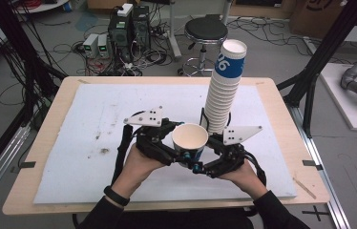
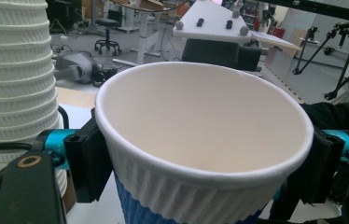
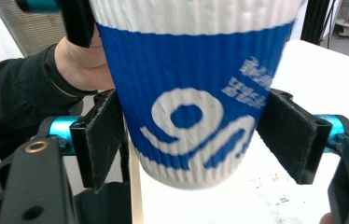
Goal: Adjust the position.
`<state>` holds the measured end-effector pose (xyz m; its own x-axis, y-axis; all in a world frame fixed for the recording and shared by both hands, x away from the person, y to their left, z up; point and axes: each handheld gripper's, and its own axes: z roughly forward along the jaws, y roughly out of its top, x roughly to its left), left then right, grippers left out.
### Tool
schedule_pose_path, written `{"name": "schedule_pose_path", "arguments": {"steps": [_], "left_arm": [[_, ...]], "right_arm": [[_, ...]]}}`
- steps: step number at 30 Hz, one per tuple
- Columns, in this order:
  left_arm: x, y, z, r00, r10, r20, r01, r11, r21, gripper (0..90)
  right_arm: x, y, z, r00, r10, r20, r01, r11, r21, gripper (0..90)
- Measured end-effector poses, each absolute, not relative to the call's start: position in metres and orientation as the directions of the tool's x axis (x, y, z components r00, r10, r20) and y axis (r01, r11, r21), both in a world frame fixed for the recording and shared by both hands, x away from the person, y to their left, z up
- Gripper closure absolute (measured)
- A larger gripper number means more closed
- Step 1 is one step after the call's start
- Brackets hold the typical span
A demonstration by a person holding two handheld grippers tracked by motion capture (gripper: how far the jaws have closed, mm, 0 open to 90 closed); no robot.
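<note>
White padding covers our surface. Just beyond our fingers stands the tall stack of paper cups. Between both grippers we hold one blue-and-white paper cup upright above the padding: our left gripper clasps its rim, while our right gripper brackets its lower wall, one finger apart.

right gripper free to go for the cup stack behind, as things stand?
Probably not yet: the right gripper has its fingers around the single cup, which the left gripper also grips. The stack stands unobstructed just behind.
</note>
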<state>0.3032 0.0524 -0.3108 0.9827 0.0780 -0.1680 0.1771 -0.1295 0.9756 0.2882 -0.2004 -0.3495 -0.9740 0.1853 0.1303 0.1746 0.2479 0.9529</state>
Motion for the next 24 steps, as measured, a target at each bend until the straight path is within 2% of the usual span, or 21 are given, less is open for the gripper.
{"name": "schedule_pose_path", "arguments": {"steps": [2, 16, 24], "left_arm": [[0.304, 0.055, -0.310, 0.983, 0.082, -0.161, 0.171, -0.129, 0.977, 20.9], [0.305, 0.065, -0.308, 0.984, 0.113, -0.134, 0.151, -0.158, 0.976, 20.9], [0.308, 0.077, -0.307, 0.981, 0.145, -0.129, 0.150, -0.143, 0.978, 20.8]], "right_arm": [[0.290, -0.203, -0.349, -0.973, 0.187, 0.132, 0.176, 0.245, 0.953, 21.5], [0.295, -0.243, -0.334, -0.964, 0.246, 0.102, 0.155, 0.208, 0.966, 20.4], [0.294, -0.266, -0.321, -0.949, 0.312, 0.040, 0.103, 0.188, 0.977, 20.3]]}}
